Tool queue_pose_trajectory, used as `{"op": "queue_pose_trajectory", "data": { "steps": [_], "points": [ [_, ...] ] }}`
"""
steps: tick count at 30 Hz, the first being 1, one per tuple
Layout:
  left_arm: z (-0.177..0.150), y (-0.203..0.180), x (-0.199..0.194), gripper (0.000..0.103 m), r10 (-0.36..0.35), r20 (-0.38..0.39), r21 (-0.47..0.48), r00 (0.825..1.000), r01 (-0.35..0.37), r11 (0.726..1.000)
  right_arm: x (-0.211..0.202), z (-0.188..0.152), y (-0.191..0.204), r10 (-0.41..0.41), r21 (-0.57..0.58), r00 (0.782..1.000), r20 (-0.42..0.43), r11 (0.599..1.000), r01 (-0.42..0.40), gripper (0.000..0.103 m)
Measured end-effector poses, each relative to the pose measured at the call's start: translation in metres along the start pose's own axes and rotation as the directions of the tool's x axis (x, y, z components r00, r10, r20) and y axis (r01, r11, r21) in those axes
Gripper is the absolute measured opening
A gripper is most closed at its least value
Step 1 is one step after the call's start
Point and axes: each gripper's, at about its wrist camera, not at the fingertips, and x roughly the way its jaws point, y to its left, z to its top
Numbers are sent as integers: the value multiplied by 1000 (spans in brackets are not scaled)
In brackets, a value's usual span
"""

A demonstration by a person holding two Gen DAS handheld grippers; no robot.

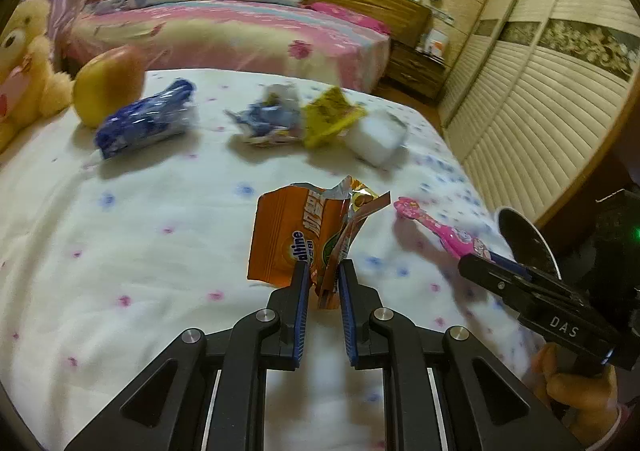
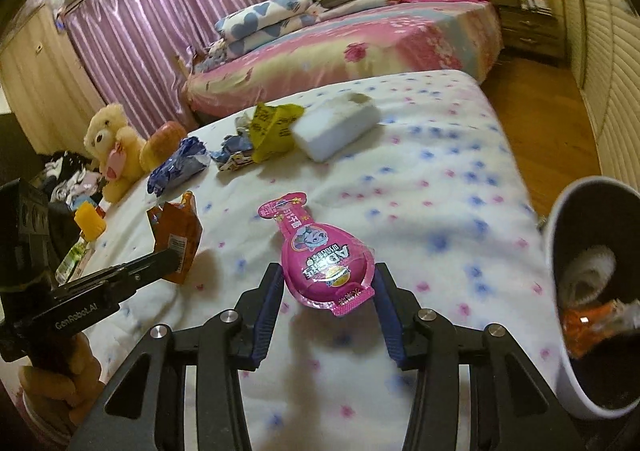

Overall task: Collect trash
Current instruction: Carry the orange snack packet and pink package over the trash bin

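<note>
A bed (image 2: 420, 187) covered in a white sheet with pink and blue flowers is carrying everything. A white foam block (image 2: 336, 127) is lying toward its far end; a yellow wrapper (image 2: 272, 127) is touching the block's left side, with a crumpled blue-and-white wrapper (image 2: 234, 153) beyond it. Further left of the block, a dark blue wrapper (image 2: 176, 167), an apple (image 1: 108, 85) and a plush bear (image 2: 110, 147) are resting.

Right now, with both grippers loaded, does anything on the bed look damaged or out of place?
Mostly the expected litter. The orange packet in the left gripper is torn open at the top. A white box has a ragged hole in its top face. An apple and a plush bear sit among the wrappers; they do not look like trash.
</note>
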Motion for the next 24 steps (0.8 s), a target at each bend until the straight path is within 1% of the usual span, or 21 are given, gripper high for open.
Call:
{"op": "queue_pose_trajectory", "data": {
  "steps": [14, 24],
  "points": [
    [-7, -59, 19, 14, -91, -54, 84, 994, 95, 992, -47, -20, -42, -57, 91, 997, 56, 994, 52, 46],
    [-10, -96, 30, 14, -128, -74, 140, 989, 138, 980, -75, -34, -72, -97, 156, 991, 88, 984, 82, 46]
  ]
}}
